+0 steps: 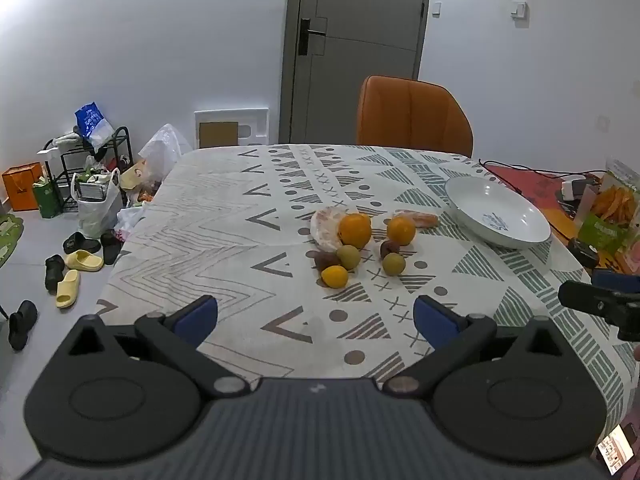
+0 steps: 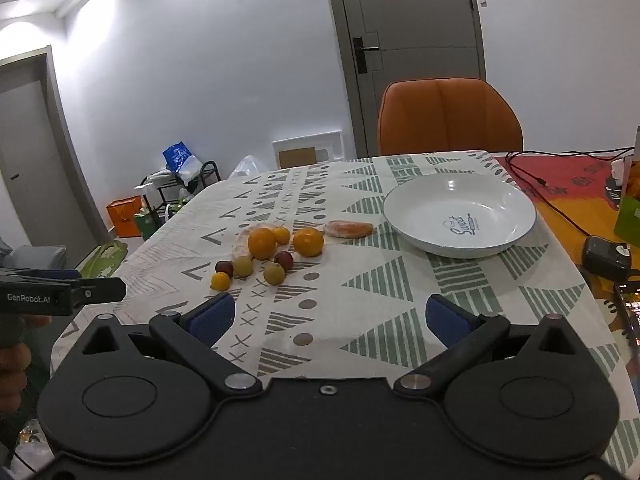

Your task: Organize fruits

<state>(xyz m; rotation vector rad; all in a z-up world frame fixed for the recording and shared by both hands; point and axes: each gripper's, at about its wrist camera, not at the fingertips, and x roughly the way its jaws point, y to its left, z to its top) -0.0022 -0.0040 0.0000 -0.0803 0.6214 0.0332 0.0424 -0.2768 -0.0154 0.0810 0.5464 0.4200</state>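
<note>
Blue-padded and spread wide with nothing between its fingers, the left hand-held gripper (image 1: 316, 318) hangs over the near edge of the bench (image 1: 224, 224), which wears a patterned cloth. In the left wrist view the fruits lie clustered mid-bench: two oranges (image 1: 355, 230), two greenish round fruits (image 1: 348, 257), a small yellow one (image 1: 335, 276) and two dark ones, all loose on the cloth. A white plate (image 1: 516, 204) sits empty just to their right, apart from them. An orange chair (image 1: 412, 116) stands behind the bench.

From the right wrist view, the right hand-held gripper (image 2: 330, 320) is likewise fully parted and holds nothing, low over the cloth. The fruit cluster (image 2: 264, 258) lies ahead to the left, the plate (image 2: 416, 204) ahead to the right. The other gripper's black body shows at the left edge.
</note>
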